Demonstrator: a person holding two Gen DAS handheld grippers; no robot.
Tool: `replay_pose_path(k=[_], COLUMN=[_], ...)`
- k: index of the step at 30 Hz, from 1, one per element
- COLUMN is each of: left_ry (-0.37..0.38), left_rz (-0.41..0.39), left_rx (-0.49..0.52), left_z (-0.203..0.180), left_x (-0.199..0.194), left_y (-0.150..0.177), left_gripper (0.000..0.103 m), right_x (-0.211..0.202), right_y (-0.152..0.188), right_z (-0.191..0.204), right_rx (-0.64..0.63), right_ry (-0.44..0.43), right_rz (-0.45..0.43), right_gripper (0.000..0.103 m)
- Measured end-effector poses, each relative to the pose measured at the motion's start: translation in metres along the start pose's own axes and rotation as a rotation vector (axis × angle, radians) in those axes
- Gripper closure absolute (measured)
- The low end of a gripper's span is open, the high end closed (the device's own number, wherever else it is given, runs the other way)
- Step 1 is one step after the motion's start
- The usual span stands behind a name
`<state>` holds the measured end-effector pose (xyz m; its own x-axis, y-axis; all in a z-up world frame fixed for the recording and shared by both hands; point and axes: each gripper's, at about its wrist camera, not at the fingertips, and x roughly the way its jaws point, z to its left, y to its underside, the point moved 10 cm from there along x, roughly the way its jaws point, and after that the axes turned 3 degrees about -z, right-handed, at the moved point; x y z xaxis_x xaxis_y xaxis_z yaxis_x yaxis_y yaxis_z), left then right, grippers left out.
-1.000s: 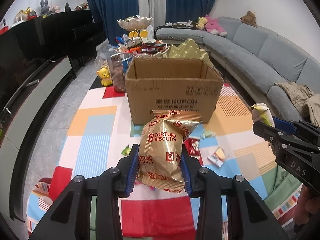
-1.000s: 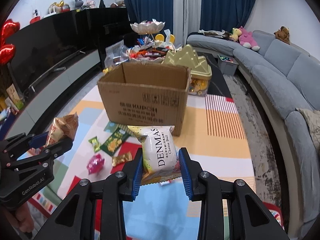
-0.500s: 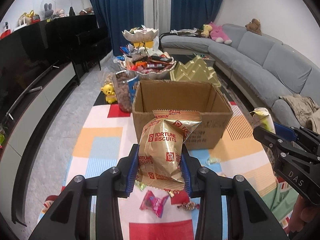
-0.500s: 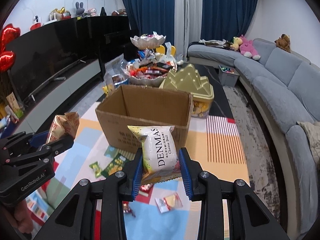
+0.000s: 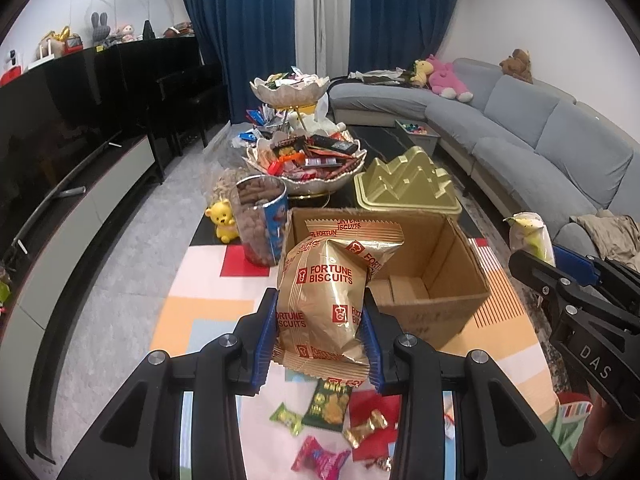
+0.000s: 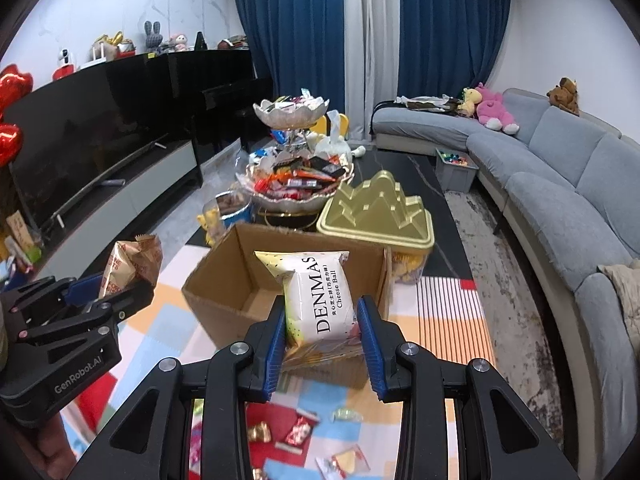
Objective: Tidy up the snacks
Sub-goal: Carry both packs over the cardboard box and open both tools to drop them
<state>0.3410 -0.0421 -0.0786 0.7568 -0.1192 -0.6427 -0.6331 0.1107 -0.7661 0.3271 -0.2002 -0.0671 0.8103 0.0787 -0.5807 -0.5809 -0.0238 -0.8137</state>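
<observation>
My left gripper (image 5: 320, 334) is shut on a gold Fortune Biscuits bag (image 5: 326, 292), held up in front of the open cardboard box (image 5: 448, 304). My right gripper (image 6: 323, 338) is shut on a white Denmas Cheese Ball packet (image 6: 320, 300), also raised just before the box (image 6: 224, 304). The box's inside looks bare where it shows. Each gripper appears at the edge of the other's view: the right gripper (image 5: 532, 256) with its packet, the left gripper (image 6: 116, 280) with the gold bag (image 6: 128, 262). Several small wrapped snacks (image 5: 328, 400) lie on the colourful mat below.
Behind the box stand a gold mountain-shaped tin (image 5: 404, 184), a tiered bowl of snacks (image 5: 304, 160), a clear jar of brown snacks (image 5: 260, 224) and a yellow bear toy (image 5: 222, 220). A grey sofa (image 5: 540, 140) curves along the right; a dark TV unit (image 5: 72, 168) runs along the left.
Both grippers have risen and moved toward the box with their packets still held. The box's inside now shows from above, and the loose snacks have slid lower in view.
</observation>
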Motion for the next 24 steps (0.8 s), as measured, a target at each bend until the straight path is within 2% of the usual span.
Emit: replay_pose_path(k=[6,18,24], left_ry=[0.003,0.029,0.052], left_rz=[0.005,0.043,0.091], left_rx=[0.002,-0.028,-0.012], left_z=[0.0,0.004,-0.003], left_x=[0.021,0.064,0.086], left_y=[-0.016,-0.036,-0.032], left_gripper=[0.065,0.065,0.065], right_x=[0.021,0.072,0.094], right_y=[-0.017,-0.03,-0.031], right_z=[-0.006,-0.007,-0.006], right_rx=[0.025,0.026,0.016], right_ry=[0.001,0.017,0.014], right_rz=[0.006,0.055,0.088], right_gripper=[0.067,0.067,0.067])
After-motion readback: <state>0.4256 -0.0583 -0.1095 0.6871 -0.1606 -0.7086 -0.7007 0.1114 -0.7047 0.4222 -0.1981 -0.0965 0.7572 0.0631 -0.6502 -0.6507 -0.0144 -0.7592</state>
